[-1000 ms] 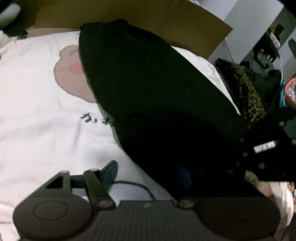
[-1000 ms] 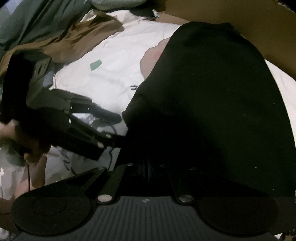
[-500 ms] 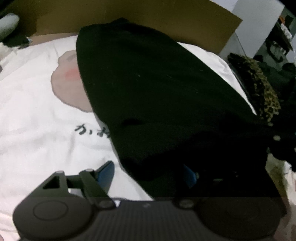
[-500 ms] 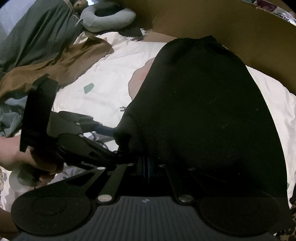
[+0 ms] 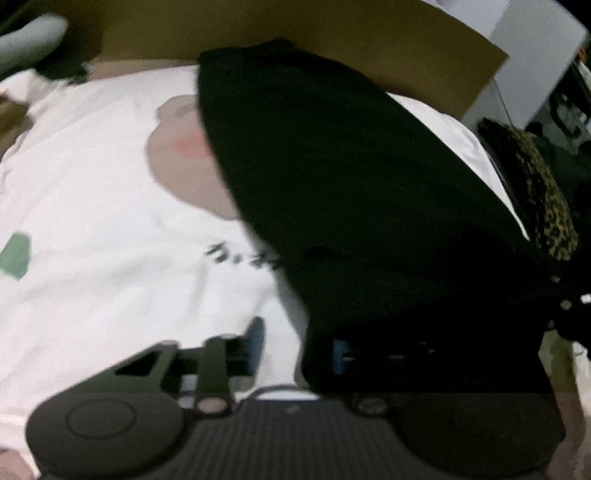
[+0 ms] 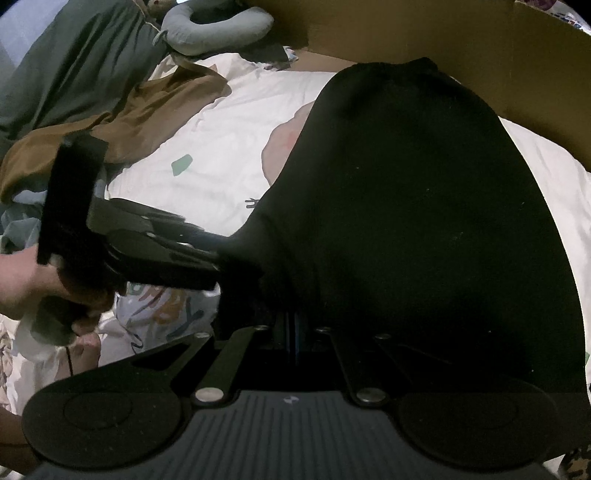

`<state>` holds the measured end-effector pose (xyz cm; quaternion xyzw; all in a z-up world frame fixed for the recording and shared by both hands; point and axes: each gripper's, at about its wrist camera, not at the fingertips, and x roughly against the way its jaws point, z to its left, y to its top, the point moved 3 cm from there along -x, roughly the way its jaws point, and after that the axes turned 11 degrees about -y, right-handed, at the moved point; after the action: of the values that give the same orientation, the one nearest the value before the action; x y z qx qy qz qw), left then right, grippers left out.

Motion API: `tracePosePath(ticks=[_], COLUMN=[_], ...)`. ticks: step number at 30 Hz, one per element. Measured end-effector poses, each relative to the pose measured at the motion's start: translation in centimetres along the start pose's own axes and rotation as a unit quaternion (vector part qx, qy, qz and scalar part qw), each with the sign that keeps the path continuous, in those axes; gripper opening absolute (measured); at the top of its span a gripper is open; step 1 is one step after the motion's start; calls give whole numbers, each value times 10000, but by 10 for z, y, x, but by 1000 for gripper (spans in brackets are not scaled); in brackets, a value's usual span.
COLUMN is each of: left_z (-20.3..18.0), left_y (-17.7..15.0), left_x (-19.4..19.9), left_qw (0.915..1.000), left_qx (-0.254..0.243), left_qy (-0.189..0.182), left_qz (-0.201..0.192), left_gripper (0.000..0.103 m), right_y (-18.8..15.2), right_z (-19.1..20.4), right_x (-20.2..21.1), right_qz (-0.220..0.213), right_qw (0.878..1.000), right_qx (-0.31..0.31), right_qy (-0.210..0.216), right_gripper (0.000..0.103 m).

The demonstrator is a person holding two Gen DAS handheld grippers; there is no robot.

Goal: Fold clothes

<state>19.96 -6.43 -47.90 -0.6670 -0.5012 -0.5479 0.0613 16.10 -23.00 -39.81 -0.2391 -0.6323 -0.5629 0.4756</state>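
A white bedsheet (image 6: 236, 155) with a pale cartoon print and dark lettering covers the bed, and the black garment (image 6: 424, 221) lies spread on it, its far edge reaching a brown cardboard sheet (image 6: 443, 33) that stands along the bed's far side. Left of the black garment in the right wrist view lie a crumpled brown cloth (image 6: 147, 114), a grey-green blanket (image 6: 74, 70) and a grey neck pillow (image 6: 218, 26). On the other side of the black garment, in the left wrist view, a leopard-print fabric (image 5: 539, 192) sits at the bed's edge with a white wall (image 5: 539, 48) behind it. The right gripper (image 6: 291, 336) has its jaws pressed together on the near edge of the black garment. The left gripper (image 5: 295, 339), held by a hand (image 6: 26, 284), has its jaws closing around the garment's near left corner; one blue pad (image 5: 255, 332) stands clear on the sheet side, the cloth between it and the other, largely covered pad.
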Motion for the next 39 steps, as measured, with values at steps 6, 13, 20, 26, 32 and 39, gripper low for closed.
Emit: tracePosePath(ticks=[6, 13, 20, 26, 32, 39], left_z=[0, 1, 26, 35, 39, 31], left_y=[-11, -8, -13, -18, -20, -4], left_x=[8, 0, 11, 18, 27, 54], left_qw=[9997, 9989, 9971, 9967, 9979, 9980], left_qx=[-124, -314, 209, 271, 229, 178], left_qy=[-192, -329, -730, -765, -598, -475], left_qz=[42, -82, -75, -56, 74, -370], left_gripper=[54, 54, 3, 1, 1, 15], right_y=[-2, -8, -7, -19, -36, -55], right_z=[4, 15, -2, -48, -77, -94], right_x=[-1, -2, 11, -2, -19, -26], right_qz=[101, 347, 408, 563, 835, 990], right_qw=[9999, 9974, 9892, 9960, 9872, 9763], right_qx=[81, 142, -468, -687, -879, -1005], right_qy=[107, 618, 1328, 17, -1036, -1640], right_gripper=[1, 12, 14, 17, 17, 20])
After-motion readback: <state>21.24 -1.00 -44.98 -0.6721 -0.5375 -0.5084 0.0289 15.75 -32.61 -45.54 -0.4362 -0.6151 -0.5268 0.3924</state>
